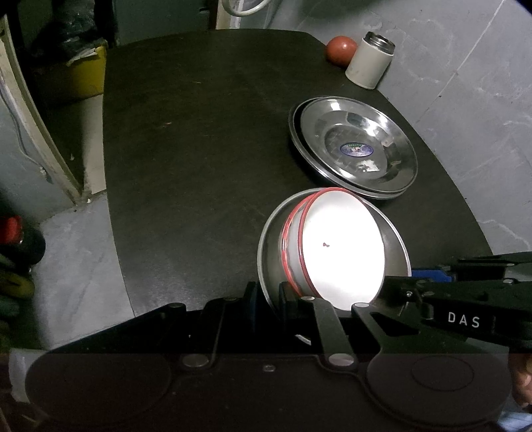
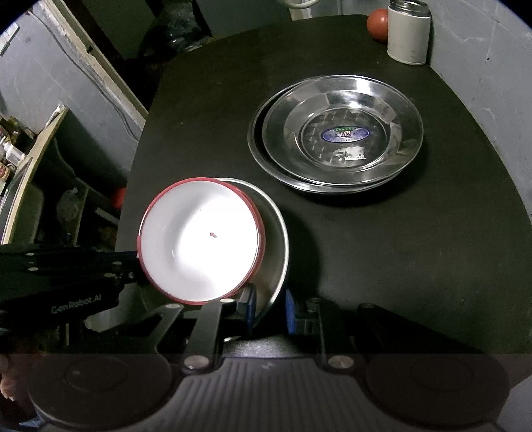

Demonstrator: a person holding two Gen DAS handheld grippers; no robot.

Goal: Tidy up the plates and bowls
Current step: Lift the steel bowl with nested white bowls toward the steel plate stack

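While your left hand-held gripper [image 1: 267,295] pinches the steel bowl [image 1: 392,239] rim, the white bowl [image 1: 342,246] tilts inside. Your right hand-held gripper [image 2: 270,310] straddles that rim, seemingly not clamped.

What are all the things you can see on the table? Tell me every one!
Steel plates: two, silver, stacked at the table's far right.
Steel bowl: one, silver, near edge.
White bowls: two nested, red rims, tilted inside the steel bowl.
Flask: one, white with metal neck, far right corner.
Ball: one, red, beside the flask.
Table: one, black.
Left gripper: black, fingers around the steel bowl's rim.
Right gripper: black, blue pads, fingers straddling the steel bowl's rim with a gap.
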